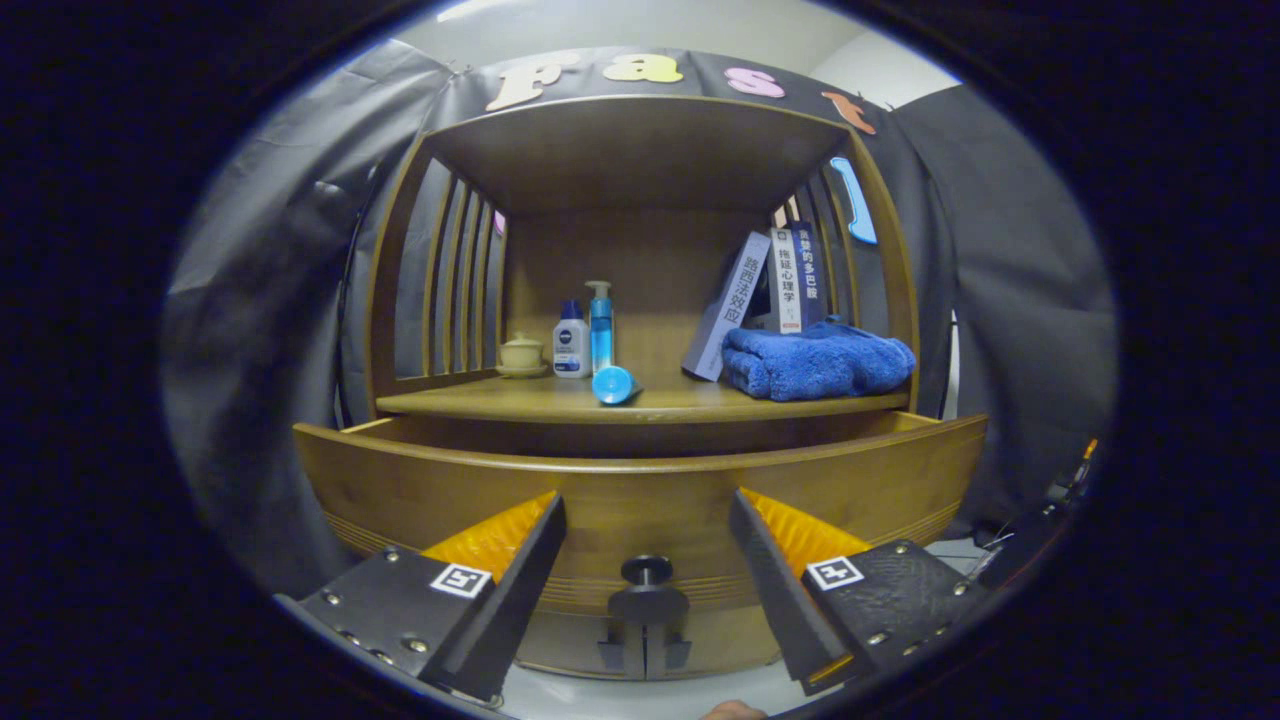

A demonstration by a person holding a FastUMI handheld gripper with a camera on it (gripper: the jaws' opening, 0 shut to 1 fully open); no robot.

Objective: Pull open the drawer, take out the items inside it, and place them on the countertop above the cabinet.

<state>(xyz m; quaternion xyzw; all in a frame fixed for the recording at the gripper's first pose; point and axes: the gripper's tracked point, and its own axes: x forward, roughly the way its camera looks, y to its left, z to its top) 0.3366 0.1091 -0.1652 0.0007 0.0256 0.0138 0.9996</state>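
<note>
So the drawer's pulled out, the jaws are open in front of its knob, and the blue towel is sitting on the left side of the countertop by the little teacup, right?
Not quite. The gripper view shows the blue towel on the right side of the countertop, beside the books; the teacup sits at the left. The rest holds: the drawer is pulled out, and the gripper has its jaws open, either side of the knob.

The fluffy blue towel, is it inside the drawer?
No, the fluffy blue towel lies on the wooden countertop, above the drawer.

- We see the tongs (645, 560) spread apart, gripping nothing, the drawer (640, 490) front's knob (647, 572) between them.
- The drawer stands pulled out; its inside is hidden from us.
- On the desk (560, 402): a blue towel (815, 362), bottles, perhaps a small cup (521, 352).
</note>
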